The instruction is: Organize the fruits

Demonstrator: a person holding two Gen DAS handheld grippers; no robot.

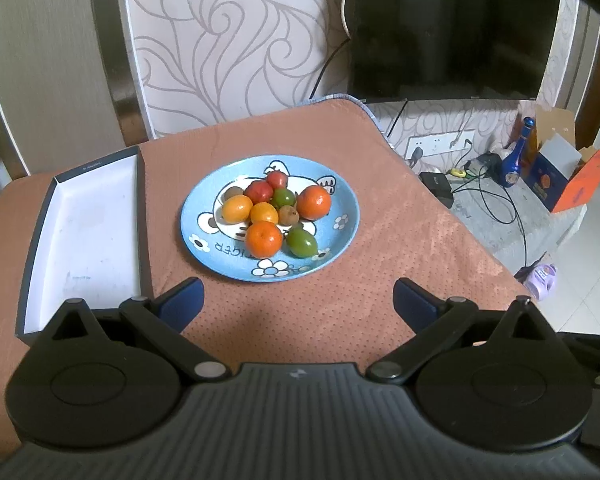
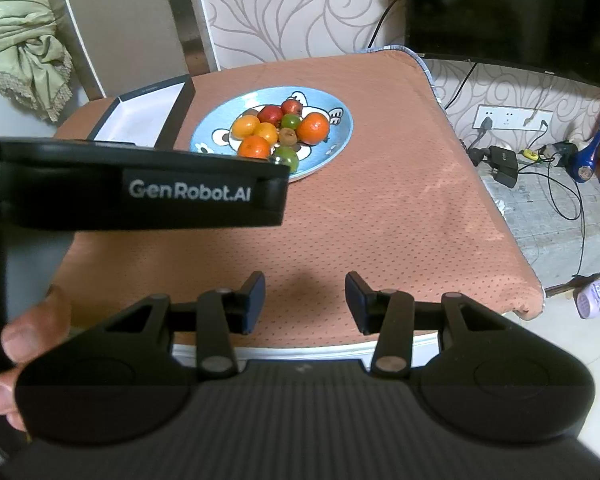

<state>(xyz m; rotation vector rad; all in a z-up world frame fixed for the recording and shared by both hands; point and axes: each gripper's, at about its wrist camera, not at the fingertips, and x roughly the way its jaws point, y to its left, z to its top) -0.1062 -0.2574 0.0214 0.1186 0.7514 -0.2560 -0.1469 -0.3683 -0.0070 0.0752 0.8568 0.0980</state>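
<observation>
Fruit is piled on the plate (image 1: 342, 240) ahead of both tongs, for sorting.
The left gripper (image 1: 296, 300) is spread wide and the right gripper (image 2: 305, 300) partly parted; nothing is pinched, the box (image 1: 40, 240) kept left.

The left wrist camera looks down and forward over the near edge of the table (image 1: 400, 240), close to it, with the plate (image 1: 340, 224) of fruit just ahead and the open box (image 1: 84, 224) along the left edge. The right wrist camera looks the same way from further back and off to the right. Both views share the plate, the box and the table's far edge.
</observation>
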